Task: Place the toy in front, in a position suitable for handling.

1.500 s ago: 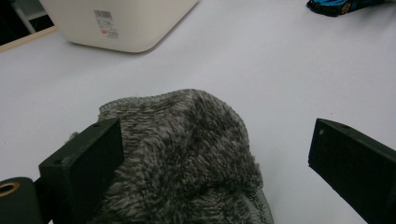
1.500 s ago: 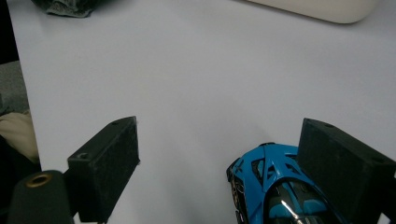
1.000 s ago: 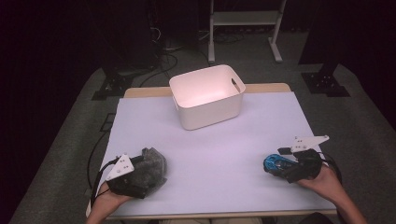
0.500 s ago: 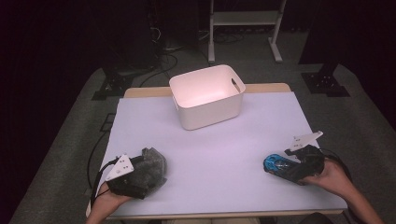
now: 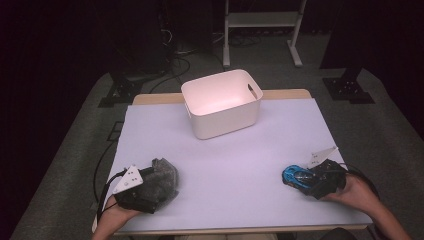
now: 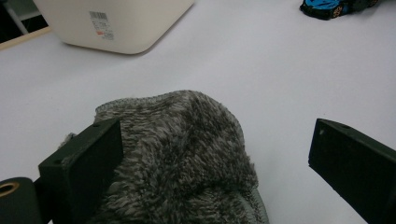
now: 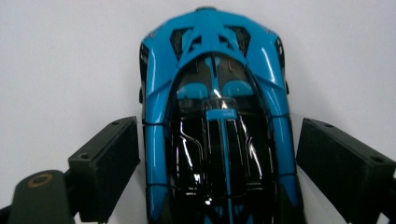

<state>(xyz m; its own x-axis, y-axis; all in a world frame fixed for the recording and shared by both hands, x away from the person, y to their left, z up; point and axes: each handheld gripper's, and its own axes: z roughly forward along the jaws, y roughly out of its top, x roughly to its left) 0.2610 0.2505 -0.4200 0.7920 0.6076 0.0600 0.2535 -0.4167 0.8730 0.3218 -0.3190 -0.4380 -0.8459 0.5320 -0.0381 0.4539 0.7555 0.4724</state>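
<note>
two things sit within our reach, one at each tool, and both lie well short of the white plastic bin (image 5: 222,102) at the far middle of the white counter (image 5: 240,165).

at our right tool (image 7: 219,158) the glossy blue and black toy sports car (image 7: 217,116) lies lengthwise between the jaws, its long axis running straight along the tool's own line, nose pointing away from us. the jaws stand spread on either flank of the car, close beside it with a thin gap on each side, so they have hold of nothing yet. in the high view that car (image 5: 296,176) rests near the front right edge of the counter, and the bin lies forward and to the left of it.

at our left tool (image 6: 219,154) the fuzzy grey knitted cloth (image 6: 182,158) is bunched on the counter. one jaw presses against its side; the other stands wide, well apart from it over bare counter, so the tool is far open and grips nothing. from here the bin (image 6: 116,23) lies ahead and across; the left tool (image 5: 142,185) looks slightly nearer to it than the right one (image 5: 312,180).

we judge that the coming squeeze falls across each thing's short side.
</note>
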